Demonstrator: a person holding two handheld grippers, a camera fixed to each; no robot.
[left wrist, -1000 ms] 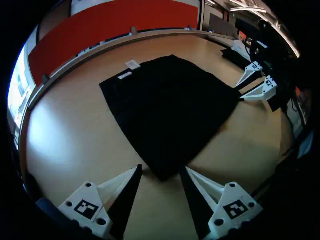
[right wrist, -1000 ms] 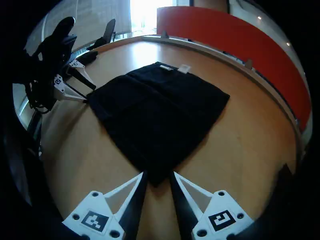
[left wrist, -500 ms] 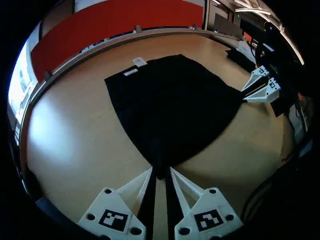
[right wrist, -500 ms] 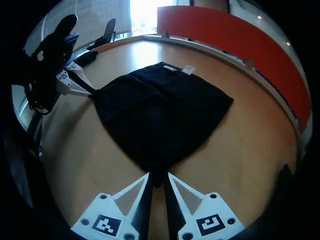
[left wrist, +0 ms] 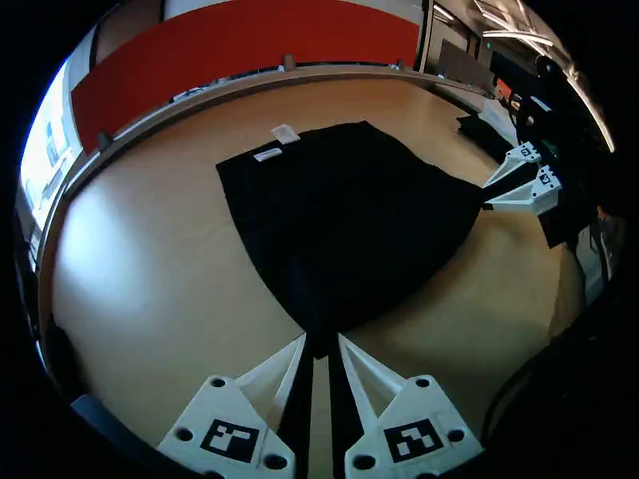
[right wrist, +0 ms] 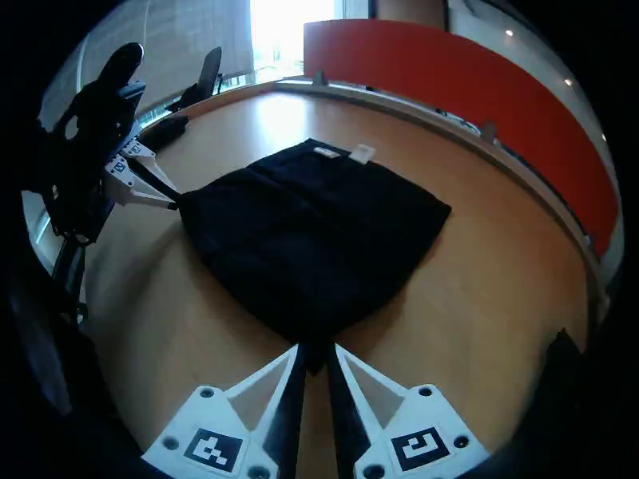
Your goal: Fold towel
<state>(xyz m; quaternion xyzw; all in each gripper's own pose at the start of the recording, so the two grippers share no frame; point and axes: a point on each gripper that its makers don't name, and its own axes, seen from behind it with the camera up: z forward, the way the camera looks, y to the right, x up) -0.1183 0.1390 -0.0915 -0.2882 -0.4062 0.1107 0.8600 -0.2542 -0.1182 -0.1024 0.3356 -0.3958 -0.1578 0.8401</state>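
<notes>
Towel [left wrist: 343, 223] flat on table [left wrist: 160, 263] | left gripper [left wrist: 321, 345] pinches one corner, right gripper [right wrist: 317, 351] another | risk: shallow pinch, corner could slip when lifted

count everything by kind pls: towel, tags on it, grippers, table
black towel: 1
hand-held grippers: 2, left hand-held gripper and right hand-held gripper
white tags on the towel: 2, square white tag and narrow white tag
wooden table: 1
total: 6
</notes>
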